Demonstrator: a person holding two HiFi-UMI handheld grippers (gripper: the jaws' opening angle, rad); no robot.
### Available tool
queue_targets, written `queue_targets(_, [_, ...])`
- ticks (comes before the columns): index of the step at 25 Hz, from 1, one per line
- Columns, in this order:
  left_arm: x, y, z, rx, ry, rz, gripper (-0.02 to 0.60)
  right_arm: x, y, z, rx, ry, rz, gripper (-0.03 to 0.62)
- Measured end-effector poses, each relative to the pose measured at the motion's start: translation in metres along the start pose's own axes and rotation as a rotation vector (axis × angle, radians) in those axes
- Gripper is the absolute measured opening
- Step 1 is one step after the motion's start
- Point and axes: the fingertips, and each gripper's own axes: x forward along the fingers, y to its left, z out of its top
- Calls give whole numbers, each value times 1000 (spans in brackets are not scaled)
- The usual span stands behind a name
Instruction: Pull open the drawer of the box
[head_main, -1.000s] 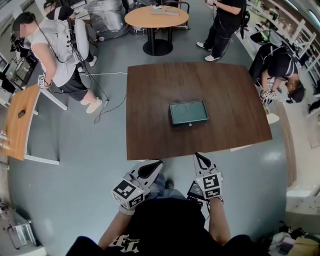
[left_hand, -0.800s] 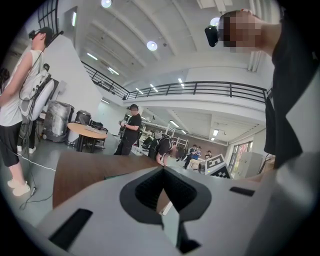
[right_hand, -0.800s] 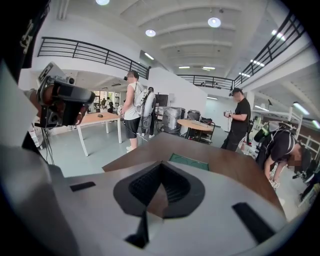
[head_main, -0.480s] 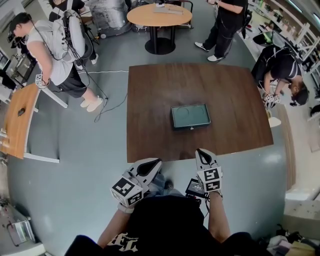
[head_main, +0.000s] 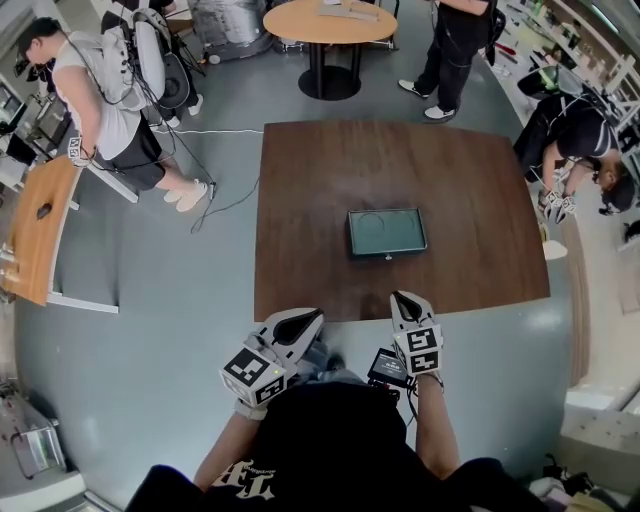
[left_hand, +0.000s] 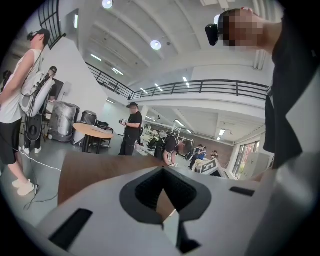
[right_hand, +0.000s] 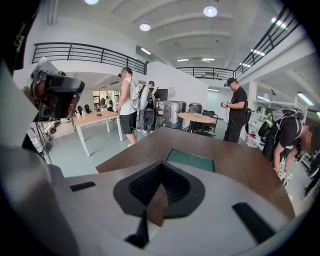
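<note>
Dark brown wood makes up the square table (head_main: 300, 200), and on it sits the only task item: a flat dark-green box (head_main: 386, 232). It lies about mid-table, a touch nearer the near edge than the far one. A small pale knob (head_main: 388, 257) shows on the side of the box facing the near edge, and I take it to be the drawer pull. No drawer front stands out from the box, so the drawer looks fully closed.

By that reading the task has not begun, and the reach, the grip on the knob and the pull are all left to do.

The left gripper (head_main: 318, 316) is held low at the table's near edge, toward the near left corner. Its own view shows the jaws pressed together with nothing between them (left_hand: 170, 220).

The right gripper (head_main: 398, 297) has its tips just over the near edge, roughly in line with the box but well apart from it. Its jaws are likewise closed on nothing (right_hand: 152, 207), and the box (right_hand: 190, 160) lies straight ahead of them across bare wood.

A bare stretch of tabletop separates both grippers from the box, and the right one has the straighter line to the knob.
</note>
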Motion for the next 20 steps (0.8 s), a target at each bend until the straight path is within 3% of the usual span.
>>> queue_targets(13, [11,24,10,-10,5,35,6,41,-22,-19,69,72,7,-12])
queue_targets(20, [25,39,23,-4,27,3,6,62,-39,-24,137,108,-13,-12])
